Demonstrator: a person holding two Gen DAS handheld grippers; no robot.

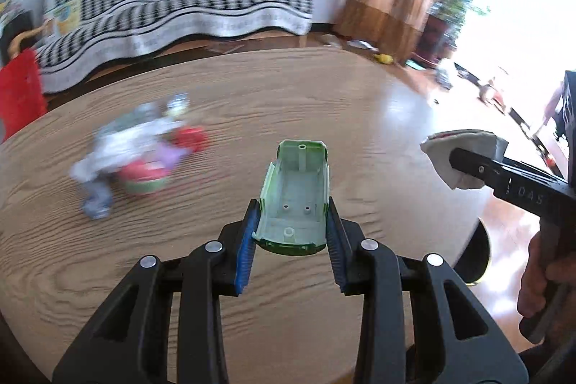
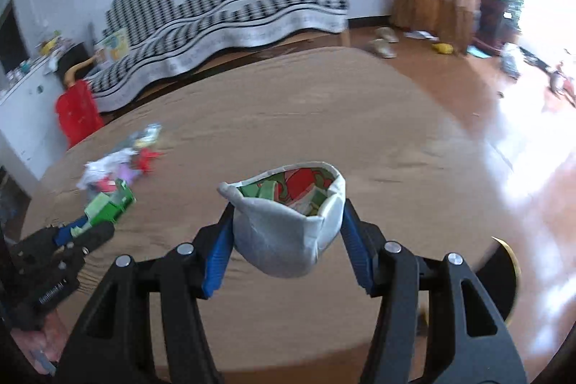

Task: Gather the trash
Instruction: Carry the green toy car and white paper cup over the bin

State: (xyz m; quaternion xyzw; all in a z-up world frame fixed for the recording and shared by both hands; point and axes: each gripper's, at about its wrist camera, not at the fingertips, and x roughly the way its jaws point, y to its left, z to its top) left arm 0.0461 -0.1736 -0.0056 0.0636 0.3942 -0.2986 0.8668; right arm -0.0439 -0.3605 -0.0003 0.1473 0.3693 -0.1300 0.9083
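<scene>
My left gripper [image 1: 292, 204] is shut on a green plastic shell [image 1: 295, 193], hollow side up, held above the round wooden table [image 1: 252, 103]. It also shows in the right wrist view [image 2: 108, 207]. My right gripper [image 2: 286, 211] is shut on a squashed white paper cup [image 2: 288, 225] with red and green print inside; the cup also shows in the left wrist view [image 1: 457, 161]. A blurred pile of trash [image 1: 136, 153], white paper, purple and red scraps and a red-green cup, lies on the table's left; it also shows in the right wrist view [image 2: 118, 168].
A black-and-white checked sofa [image 1: 180, 6] stands behind the table, a red plastic stool [image 1: 19, 96] to its left. A dark round object with a yellow rim [image 2: 504, 279] sits below the table's right edge. Slippers and small items lie on the wooden floor [image 2: 468, 85].
</scene>
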